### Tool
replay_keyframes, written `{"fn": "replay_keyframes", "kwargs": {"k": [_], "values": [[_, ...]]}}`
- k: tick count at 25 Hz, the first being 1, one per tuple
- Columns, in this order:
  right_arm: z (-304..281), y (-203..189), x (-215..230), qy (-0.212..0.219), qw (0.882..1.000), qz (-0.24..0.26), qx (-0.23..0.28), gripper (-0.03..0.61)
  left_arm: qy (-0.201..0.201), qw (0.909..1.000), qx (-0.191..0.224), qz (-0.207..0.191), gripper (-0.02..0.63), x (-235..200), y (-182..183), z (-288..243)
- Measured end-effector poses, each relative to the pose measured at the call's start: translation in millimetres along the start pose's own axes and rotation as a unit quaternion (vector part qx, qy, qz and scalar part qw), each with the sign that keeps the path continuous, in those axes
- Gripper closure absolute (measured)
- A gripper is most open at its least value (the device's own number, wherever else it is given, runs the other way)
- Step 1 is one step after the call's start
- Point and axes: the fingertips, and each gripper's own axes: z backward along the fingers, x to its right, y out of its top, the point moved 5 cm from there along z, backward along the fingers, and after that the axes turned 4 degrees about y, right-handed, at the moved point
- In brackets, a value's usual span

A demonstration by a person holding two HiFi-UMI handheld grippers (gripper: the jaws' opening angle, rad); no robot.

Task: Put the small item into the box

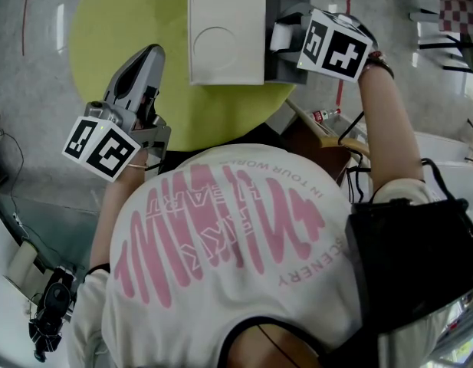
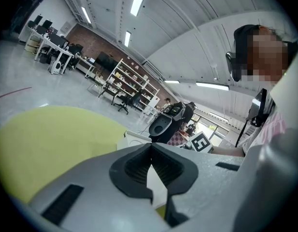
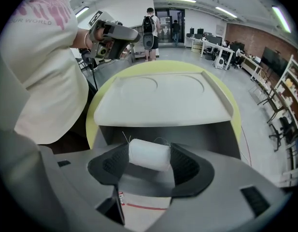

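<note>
Now we hold the right gripper (image 3: 149, 151) clamped on the small white roll (image 3: 149, 154). The open grey box (image 3: 219, 135) sits just below and beyond its jaws, and the white lid (image 3: 158, 100) lies farther ahead. We should lower into the cavity, clear of the walls, before parting the jaws. Our left gripper (image 2: 151, 173), closed and empty, hangs ahead-left.

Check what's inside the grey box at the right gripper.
Only the grey box inner wall shows, bare. The white roll in the right gripper and the gripper itself cover its floor.
</note>
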Motion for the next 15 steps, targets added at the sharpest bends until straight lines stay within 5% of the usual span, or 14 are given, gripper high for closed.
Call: {"fn": "replay_keyframes", "kwargs": {"k": [15], "values": [[-12,0,-13,0.001,0.999,0.022,-0.029,0.31,0.001,1.0,-0.003,0.001,0.606,1,-9,13]]}}
